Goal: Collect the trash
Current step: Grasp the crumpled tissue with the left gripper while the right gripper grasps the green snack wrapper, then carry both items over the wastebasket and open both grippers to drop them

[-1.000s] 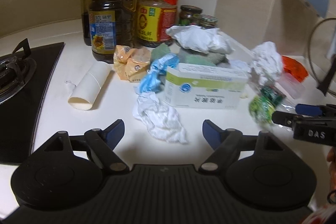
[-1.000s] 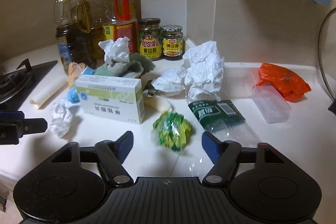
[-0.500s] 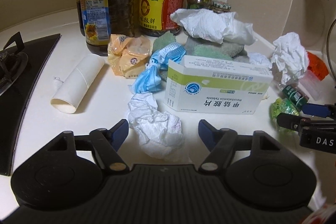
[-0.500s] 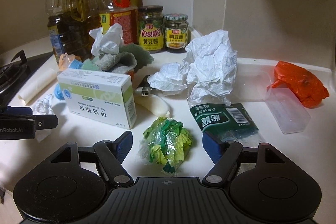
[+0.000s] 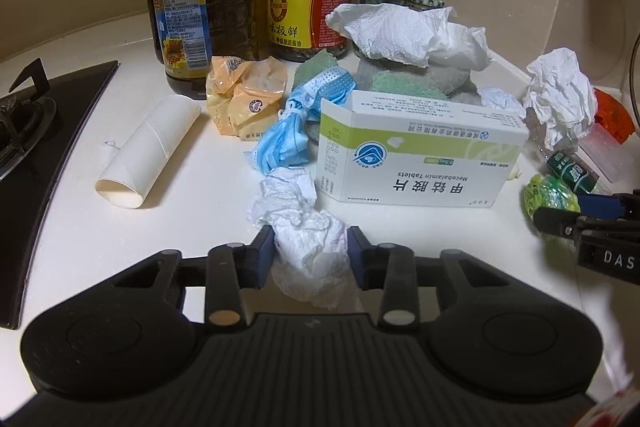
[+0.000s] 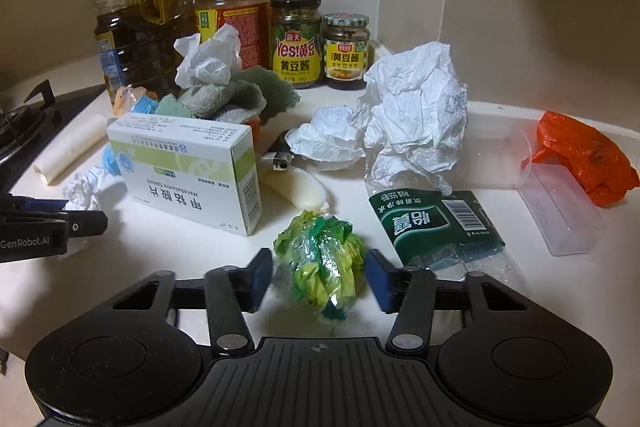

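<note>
Our left gripper [image 5: 311, 258] pinches a crumpled white tissue [image 5: 306, 227], pads touching both sides. Our right gripper [image 6: 318, 277] straddles a crinkled green plastic wrapper [image 6: 320, 259], jaws apart (small gaps visible).

Crumpled white tissue [image 5: 310, 241] and green wrapper [image 6: 320, 261] on counter.

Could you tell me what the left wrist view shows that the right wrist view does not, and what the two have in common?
Only the left wrist view shows the left gripper with its jaws against a crumpled white tissue, plus the orange snack wrapper in full.

Only the right wrist view shows the right gripper with its jaws around the green wrapper ball, plus a lighter and a clear plastic container in full.

Both show the medicine box, cardboard tube and orange bag.
</note>
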